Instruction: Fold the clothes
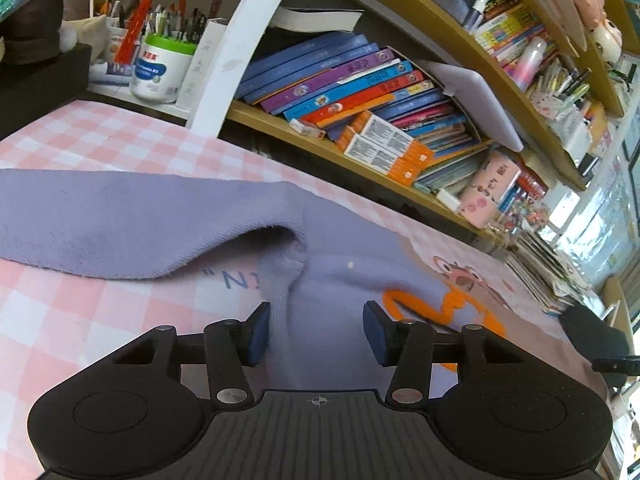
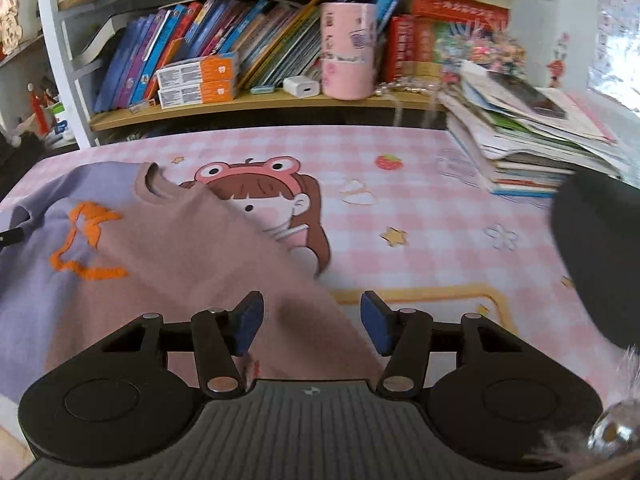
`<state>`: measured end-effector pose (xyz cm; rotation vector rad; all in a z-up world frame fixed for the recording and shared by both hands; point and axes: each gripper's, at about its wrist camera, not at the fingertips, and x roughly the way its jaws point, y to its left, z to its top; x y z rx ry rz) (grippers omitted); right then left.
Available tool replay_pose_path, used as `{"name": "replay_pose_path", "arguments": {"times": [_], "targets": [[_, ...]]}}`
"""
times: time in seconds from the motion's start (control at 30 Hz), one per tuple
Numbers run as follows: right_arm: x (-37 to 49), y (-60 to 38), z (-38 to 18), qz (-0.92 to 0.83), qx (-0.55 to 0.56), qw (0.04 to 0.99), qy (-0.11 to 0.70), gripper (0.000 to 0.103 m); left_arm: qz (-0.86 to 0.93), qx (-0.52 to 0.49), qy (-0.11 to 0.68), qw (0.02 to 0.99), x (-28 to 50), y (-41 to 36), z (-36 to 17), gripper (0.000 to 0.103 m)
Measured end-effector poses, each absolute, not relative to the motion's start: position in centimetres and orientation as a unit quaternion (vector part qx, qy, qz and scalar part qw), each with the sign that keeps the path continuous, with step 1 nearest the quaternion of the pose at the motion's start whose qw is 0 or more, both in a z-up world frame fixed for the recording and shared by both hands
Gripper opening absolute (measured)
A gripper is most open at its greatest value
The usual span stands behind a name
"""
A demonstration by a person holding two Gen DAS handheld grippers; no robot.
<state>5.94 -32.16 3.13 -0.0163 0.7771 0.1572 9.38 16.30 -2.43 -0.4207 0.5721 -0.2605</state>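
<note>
A lavender sweatshirt point(image 1: 344, 276) with an orange star outline point(image 1: 440, 304) lies on the pink checked table mat point(image 1: 60, 320). Its sleeve point(image 1: 120, 224) is folded across to the left. My left gripper point(image 1: 316, 332) is open just over the sweatshirt's body near the armpit crease. In the right wrist view the same garment shows its lavender front point(image 2: 36, 280) with the star point(image 2: 84, 240) and a dusty pink folded part point(image 2: 208, 264) with a round neckline point(image 2: 154, 184). My right gripper point(image 2: 312, 326) is open, its fingers either side of the pink part's right edge.
A curved wooden shelf point(image 2: 256, 104) of books borders the far edge of the table. A stack of magazines point(image 2: 532, 148) lies at the right corner. A pen cup and white jar point(image 1: 160, 68) stand far left. A dark rounded object point(image 2: 600, 260) sits at the right.
</note>
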Motion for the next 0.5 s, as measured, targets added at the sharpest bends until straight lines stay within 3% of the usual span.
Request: {"name": "replay_pose_path", "arguments": {"times": [0.5], "targets": [[6.3, -32.2, 1.7, 0.087, -0.028, 0.917, 0.388, 0.06, -0.133, -0.218, 0.284, 0.924, 8.9, 16.7, -2.9, 0.051]]}}
